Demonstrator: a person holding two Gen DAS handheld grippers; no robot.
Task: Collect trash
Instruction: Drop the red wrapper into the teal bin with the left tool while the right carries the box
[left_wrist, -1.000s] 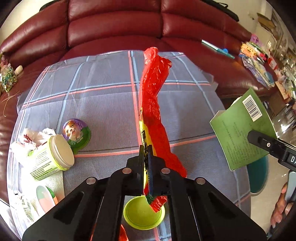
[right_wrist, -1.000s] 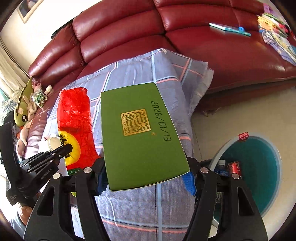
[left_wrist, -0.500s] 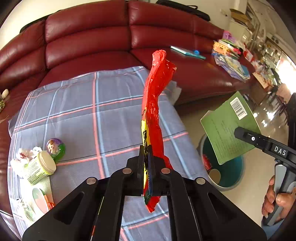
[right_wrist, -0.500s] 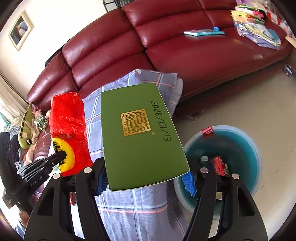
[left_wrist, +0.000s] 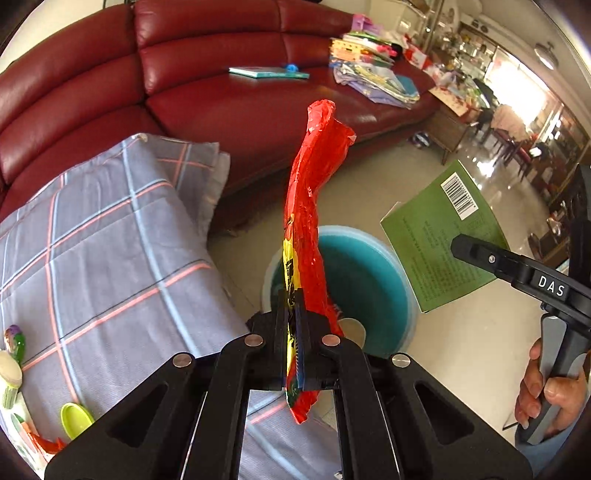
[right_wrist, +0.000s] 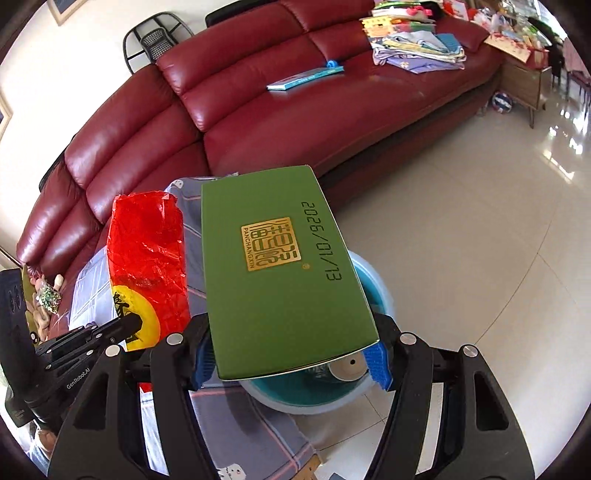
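The right tongs (right_wrist: 291, 363), with blue ribbed pads (right_wrist: 377, 363), are closed on the near edge of a flat green cardboard box (right_wrist: 280, 273) that has a gold square seal and a printed date. Under the box stands a round teal plastic bin (right_wrist: 373, 291) on the pale tiled floor (right_wrist: 461, 240). To the left, the left tongs (right_wrist: 129, 326) hold a crinkled red and yellow plastic wrapper (right_wrist: 147, 258). Behind it lies a grey checked cloth (right_wrist: 236, 424) and a dark red leather sofa (right_wrist: 295, 122).
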